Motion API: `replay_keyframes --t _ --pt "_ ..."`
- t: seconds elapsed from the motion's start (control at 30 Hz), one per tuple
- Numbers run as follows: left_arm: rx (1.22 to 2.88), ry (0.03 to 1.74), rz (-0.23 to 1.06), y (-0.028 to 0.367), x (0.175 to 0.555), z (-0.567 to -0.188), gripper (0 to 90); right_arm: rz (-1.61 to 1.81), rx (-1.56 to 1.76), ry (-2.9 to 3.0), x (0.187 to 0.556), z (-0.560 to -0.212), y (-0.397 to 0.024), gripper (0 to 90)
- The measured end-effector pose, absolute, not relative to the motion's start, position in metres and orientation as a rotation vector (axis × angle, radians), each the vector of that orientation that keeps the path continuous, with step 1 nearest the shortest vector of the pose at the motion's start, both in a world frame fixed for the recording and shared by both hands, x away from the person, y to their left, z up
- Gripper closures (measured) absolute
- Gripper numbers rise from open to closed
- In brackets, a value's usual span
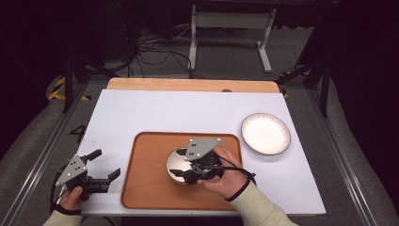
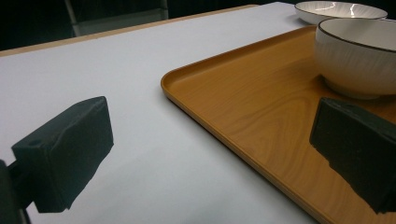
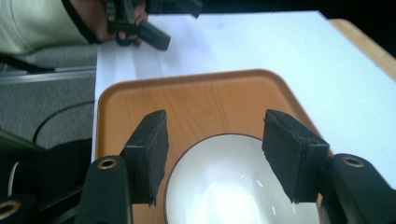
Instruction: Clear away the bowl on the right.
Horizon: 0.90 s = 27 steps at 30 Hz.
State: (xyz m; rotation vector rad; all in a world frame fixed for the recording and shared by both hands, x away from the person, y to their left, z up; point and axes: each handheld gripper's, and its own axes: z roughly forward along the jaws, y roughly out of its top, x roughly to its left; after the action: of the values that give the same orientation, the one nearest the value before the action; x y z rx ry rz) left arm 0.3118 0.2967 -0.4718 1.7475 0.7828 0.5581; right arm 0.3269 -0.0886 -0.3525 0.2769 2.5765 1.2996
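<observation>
A white bowl (image 1: 177,162) with a dark rim stands on the wooden tray (image 1: 150,181) in the middle of the table. My right gripper (image 1: 181,176) hovers over the bowl (image 3: 219,186), open, its two black pads (image 3: 149,149) spread above the near rim with nothing between them. My left gripper (image 1: 109,167) rests open at the table's front left, beside the tray's left edge (image 2: 205,116), pointing toward the bowl (image 2: 359,56). A white plate (image 1: 265,133) with a dark rim lies on the table to the right of the tray.
A white sheet (image 1: 160,113) covers the table, with a strip of bare wood (image 1: 188,84) along the far edge. Beyond the table are cables and a white stand (image 1: 226,28) on the floor. The plate (image 2: 336,9) lies behind the bowl in the left gripper view.
</observation>
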Motion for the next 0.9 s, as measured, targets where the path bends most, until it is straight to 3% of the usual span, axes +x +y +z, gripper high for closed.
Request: replay_keyframes --t 0.37,0.9 --pt "1.746 0.785 0.558 0.296 0.312 -0.472 0.3 1.455 0.347 2.438 0.328 -0.35 -0.114 29.5" --pt "1.747 0.785 0.559 0.297 0.312 -0.472 0.2 1.566 0.407 2.272 0.333 -0.358 -0.156 28.2"
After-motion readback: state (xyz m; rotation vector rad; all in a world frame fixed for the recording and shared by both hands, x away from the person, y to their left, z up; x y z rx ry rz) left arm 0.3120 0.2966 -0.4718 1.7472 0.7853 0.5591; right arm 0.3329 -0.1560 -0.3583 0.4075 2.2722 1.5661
